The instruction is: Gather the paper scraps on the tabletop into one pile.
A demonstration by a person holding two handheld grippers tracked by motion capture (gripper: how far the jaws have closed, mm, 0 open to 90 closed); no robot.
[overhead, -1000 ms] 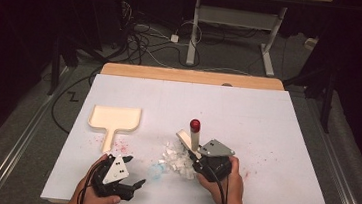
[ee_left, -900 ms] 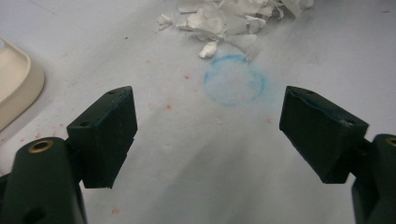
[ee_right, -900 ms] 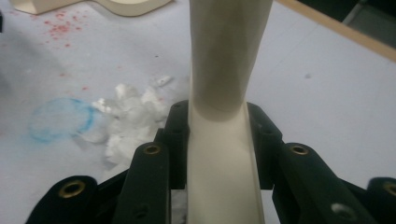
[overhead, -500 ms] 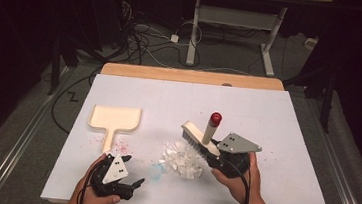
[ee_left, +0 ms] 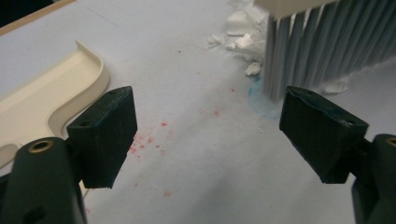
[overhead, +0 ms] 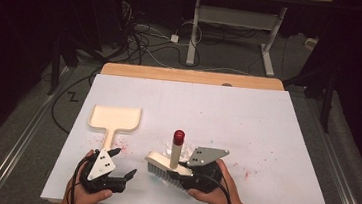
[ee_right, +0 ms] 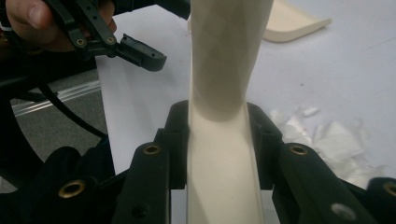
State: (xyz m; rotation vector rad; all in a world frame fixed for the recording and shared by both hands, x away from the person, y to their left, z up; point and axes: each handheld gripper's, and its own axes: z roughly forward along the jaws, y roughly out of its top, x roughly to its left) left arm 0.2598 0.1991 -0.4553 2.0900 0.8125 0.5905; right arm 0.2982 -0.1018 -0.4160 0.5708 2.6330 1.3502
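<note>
Right gripper (overhead: 182,175): I have it clamped on the brush (overhead: 169,162) handle.
Brush: bristles on the table (overhead: 267,120), touching the white scraps (ee_left: 243,35).
Left gripper (overhead: 124,176): jaws apart, empty, beside the dustpan (overhead: 116,118).

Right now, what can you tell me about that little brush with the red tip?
The brush is a small hand brush of cream plastic, with a round handle ending in a red cap and a flat head carrying pale grey-white bristles. It stands with its handle pointing up and its bristles down on the white table, at the edge of a pile of white scraps. The right gripper is clamped on the handle, one jaw on each side.
</note>
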